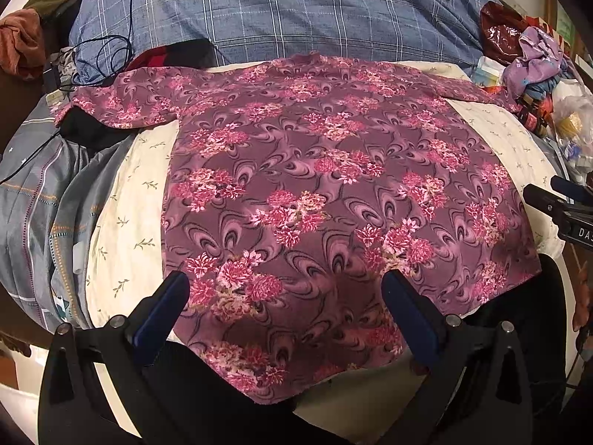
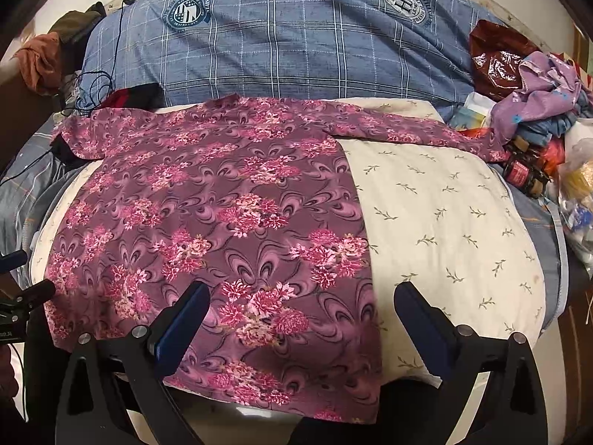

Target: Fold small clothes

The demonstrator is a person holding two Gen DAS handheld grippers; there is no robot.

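A purple floral shirt [image 1: 315,170] lies spread flat on a cream cushion [image 1: 122,215], sleeves out to both sides and hem toward me. My left gripper [image 1: 285,289] hovers open over the hem's left part, nothing between its fingers. In the right wrist view the same shirt [image 2: 207,215] covers the cushion's [image 2: 444,215] left half. My right gripper [image 2: 302,304] is open above the shirt's lower right edge, holding nothing. The right gripper also shows at the far right edge [image 1: 556,200] of the left wrist view, and the left gripper at the left edge [image 2: 22,293] of the right wrist view.
A blue checked pillow [image 1: 281,11] lies behind the shirt. Grey bedding [image 1: 40,200] and black cables [image 1: 107,55] sit at the left. A pile of clothes, bags and small jars [image 2: 533,118] crowds the right side. Orange and green cloth [image 2: 44,59] sits at the back left.
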